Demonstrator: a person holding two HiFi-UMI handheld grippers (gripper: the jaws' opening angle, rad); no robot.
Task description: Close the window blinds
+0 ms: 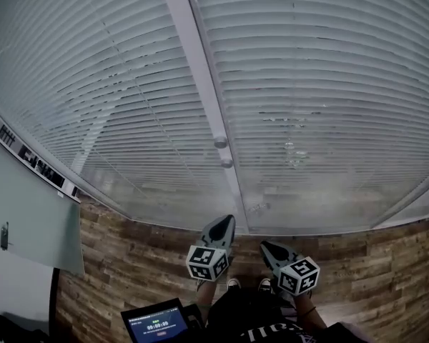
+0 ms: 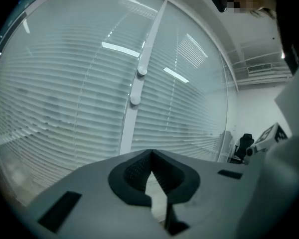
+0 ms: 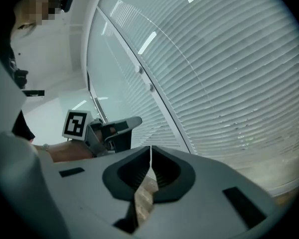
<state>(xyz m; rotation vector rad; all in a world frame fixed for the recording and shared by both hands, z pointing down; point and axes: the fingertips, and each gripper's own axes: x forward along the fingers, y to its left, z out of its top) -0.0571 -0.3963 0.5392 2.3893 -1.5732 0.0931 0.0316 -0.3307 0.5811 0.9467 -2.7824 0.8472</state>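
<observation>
White slatted blinds [image 1: 93, 106] hang behind glass on both sides of a white mullion [image 1: 193, 56]; the right pane's blinds [image 1: 322, 84] look the same. Two round knobs [image 1: 221, 142] sit one below the other on the mullion, and they show too in the left gripper view as knobs [image 2: 142, 71]. My left gripper [image 1: 225, 221] is held low in front of the mullion, shut, with nothing between its jaws [image 2: 150, 153]. My right gripper [image 1: 266, 246] hangs beside it, also shut and empty [image 3: 150, 148]. Neither touches the window. The left gripper [image 3: 114, 128] shows in the right gripper view.
A wooden floor [image 1: 143, 263] runs below the window. A lit tablet screen [image 1: 156, 325] stands at the bottom left, a white panel [image 1: 28, 213] at the far left. My shoes [image 1: 232, 284] are by the grippers. An office chair [image 2: 244, 146] stands far right.
</observation>
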